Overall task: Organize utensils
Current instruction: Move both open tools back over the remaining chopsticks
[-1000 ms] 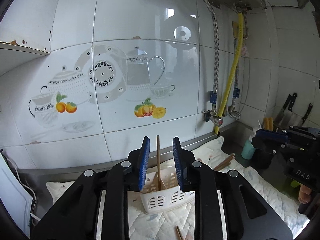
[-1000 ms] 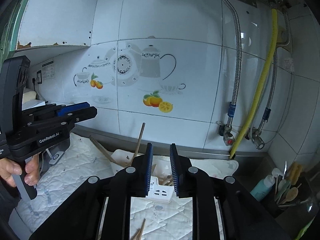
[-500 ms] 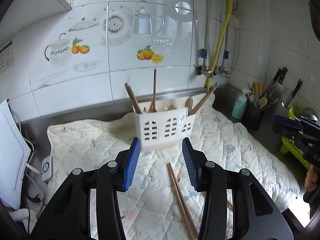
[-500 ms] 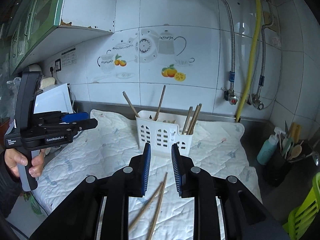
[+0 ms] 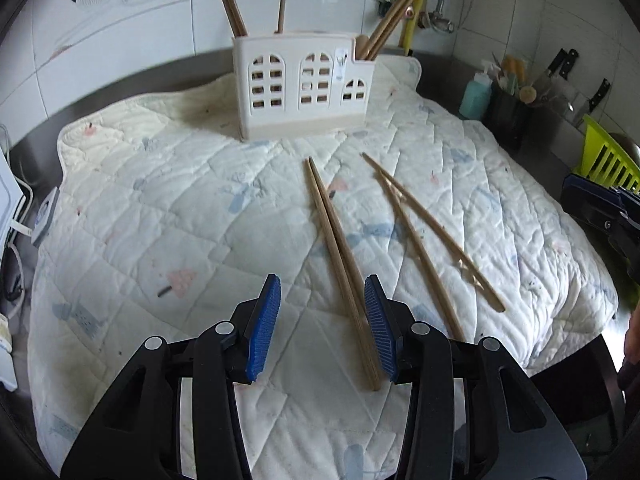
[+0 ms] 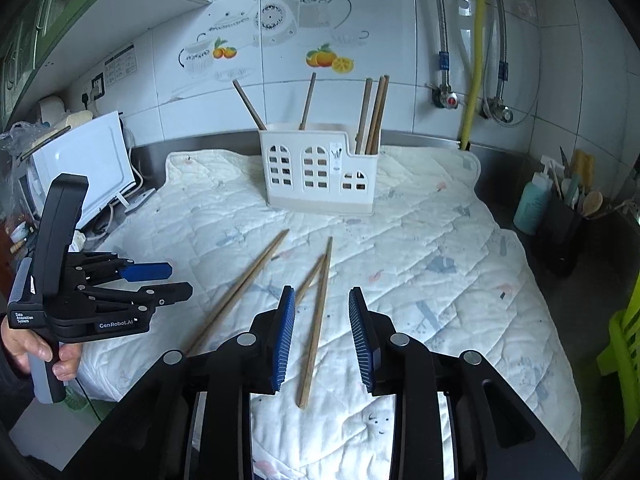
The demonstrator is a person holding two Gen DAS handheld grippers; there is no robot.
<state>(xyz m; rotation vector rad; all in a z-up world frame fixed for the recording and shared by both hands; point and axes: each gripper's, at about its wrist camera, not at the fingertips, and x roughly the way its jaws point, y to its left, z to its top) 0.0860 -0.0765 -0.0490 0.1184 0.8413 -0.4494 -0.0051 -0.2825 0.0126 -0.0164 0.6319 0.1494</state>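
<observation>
A white plastic utensil caddy (image 5: 304, 92) with arched cut-outs stands upright at 12 o'clock, holding wooden chopsticks (image 5: 390, 20) that lean outward. Four loose wooden chopsticks (image 5: 340, 268) lie flat in front, pointing toward 6 o'clock.

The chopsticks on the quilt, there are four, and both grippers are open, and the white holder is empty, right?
Not quite: the white holder is not empty. The right wrist view shows several sticks standing in it. Four chopsticks do lie on the quilt, and the left gripper and right gripper are open.
</observation>
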